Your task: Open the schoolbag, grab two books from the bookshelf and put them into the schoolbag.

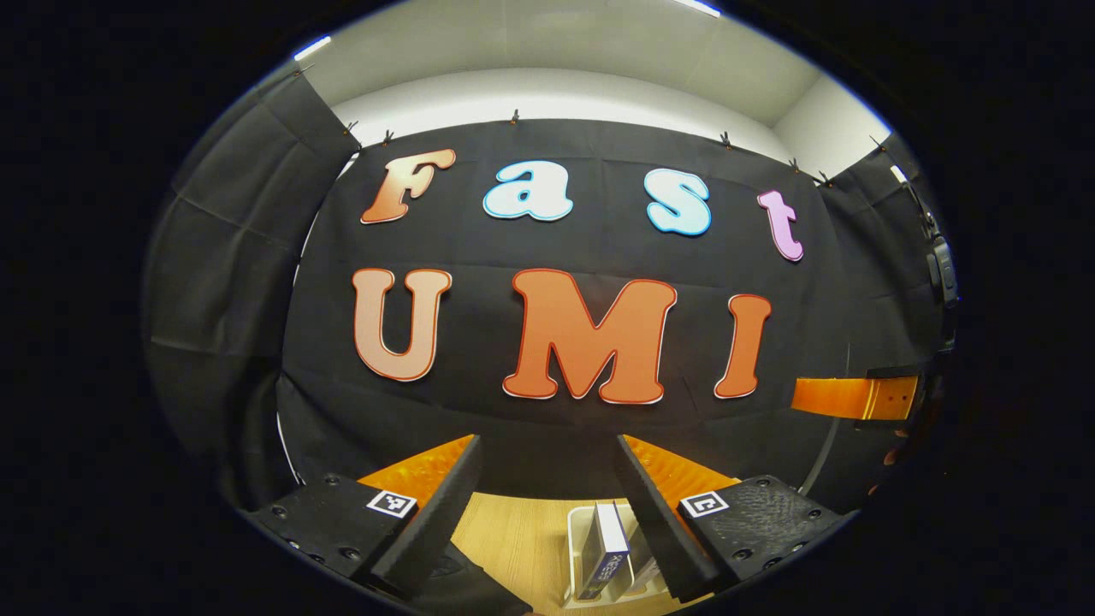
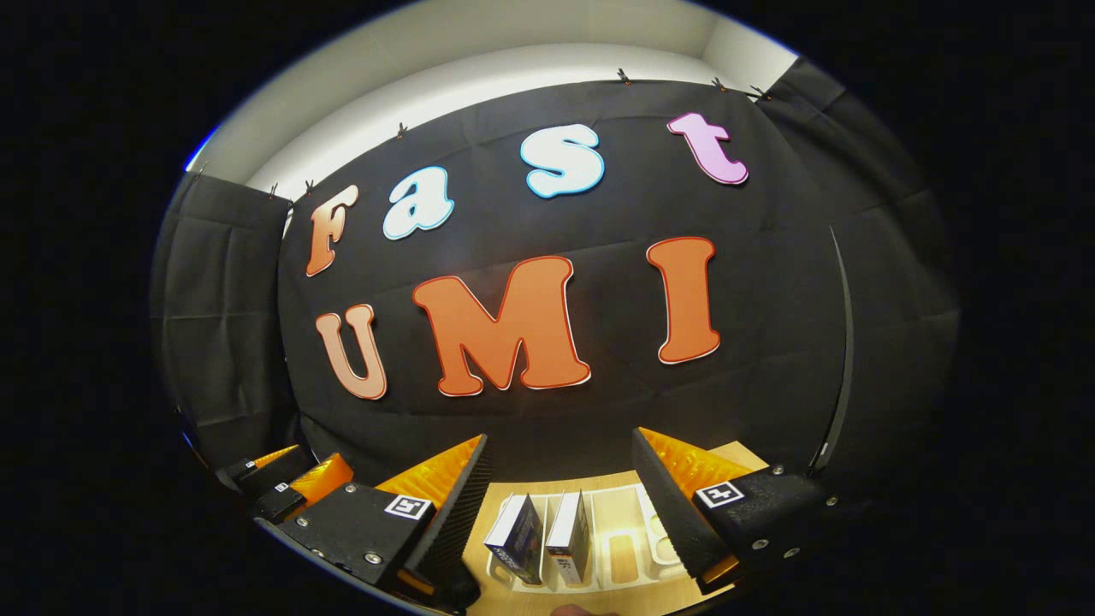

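A white slotted bookshelf rack [image 2: 624, 547] stands on the wooden table, low between my right gripper's fingers. Two books stand upright in its left slots: a blue-covered one [image 2: 516, 539] and a white-edged one [image 2: 569, 535]. My right gripper [image 2: 560, 441] is open and empty, held above and short of the rack. In the left gripper view the rack [image 1: 575, 526] holds a blue and white book [image 1: 606, 547]. My left gripper [image 1: 547, 449] is open with nothing between its fingers. A dark shape [image 1: 479, 590] at the bottom edge may be the schoolbag; I cannot tell.
The light wooden table [image 1: 522, 539] runs up to the black cloth wall [image 1: 556, 428] just behind the rack. The left gripper [image 2: 287, 475] shows low at the left of the right gripper view. An orange part of the right gripper [image 1: 855, 398] juts in at the far right.
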The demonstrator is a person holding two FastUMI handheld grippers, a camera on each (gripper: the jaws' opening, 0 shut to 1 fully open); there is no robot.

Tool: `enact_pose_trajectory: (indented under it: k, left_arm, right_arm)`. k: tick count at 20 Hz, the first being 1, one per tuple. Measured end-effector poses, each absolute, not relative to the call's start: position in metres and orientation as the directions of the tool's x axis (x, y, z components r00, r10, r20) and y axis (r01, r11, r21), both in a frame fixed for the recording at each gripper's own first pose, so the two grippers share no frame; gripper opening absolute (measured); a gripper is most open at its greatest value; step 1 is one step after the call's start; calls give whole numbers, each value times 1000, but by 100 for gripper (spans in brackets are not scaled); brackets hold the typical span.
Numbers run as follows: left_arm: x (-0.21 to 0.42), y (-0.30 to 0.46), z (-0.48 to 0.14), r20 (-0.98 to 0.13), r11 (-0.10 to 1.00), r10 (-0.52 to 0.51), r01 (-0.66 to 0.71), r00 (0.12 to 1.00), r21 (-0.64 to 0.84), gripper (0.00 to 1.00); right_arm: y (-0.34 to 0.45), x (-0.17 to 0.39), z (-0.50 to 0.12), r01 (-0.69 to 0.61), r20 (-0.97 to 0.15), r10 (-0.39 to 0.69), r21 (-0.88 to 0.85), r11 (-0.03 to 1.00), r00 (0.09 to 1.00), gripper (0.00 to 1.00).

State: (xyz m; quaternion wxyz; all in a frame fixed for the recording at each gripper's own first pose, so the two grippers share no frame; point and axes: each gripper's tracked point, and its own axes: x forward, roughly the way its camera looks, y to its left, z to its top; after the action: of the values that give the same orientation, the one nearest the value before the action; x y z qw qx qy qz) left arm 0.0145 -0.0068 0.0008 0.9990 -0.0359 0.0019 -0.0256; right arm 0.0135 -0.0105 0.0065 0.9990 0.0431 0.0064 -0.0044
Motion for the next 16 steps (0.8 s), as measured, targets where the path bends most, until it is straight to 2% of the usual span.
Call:
enact_pose_trajectory:
  k: [7,8,11,12,13,14,16]
  left_arm:
    - [12,-7,-13,-19,998,-39,38,999,-58,96]
    - [13,-6,-14,-22,998,-37,36,999,-50,96]
    - [11,-2,-24,-40,999,-24,23,999,-27,96]
    - [9,-2,-27,-47,1000,-22,21,999,-22,96]
    - [9,-1,-30,-54,1000,-19,19,998,-16,96]
    - [9,0,-33,-60,1000,-17,17,998,-8,96]
    - [7,3,-37,-66,1000,-9,10,998,15,96]
  right_arm:
    - [-12,11,0,11,0,-11,21,1000,1000,100]
    - [-12,11,-1,9,-1,-9,14,1000,1000,96]
    - [-12,11,-9,2,-18,-2,4,1000,1000,96]
    - [-12,11,-11,3,-23,-3,2,1000,1000,100]
    - [-14,12,-13,2,-24,-2,-1,1000,1000,100]
    - [-15,11,-14,5,-27,-5,-5,1000,1000,96]
    - [-17,12,-16,7,-30,-7,-11,1000,1000,96]
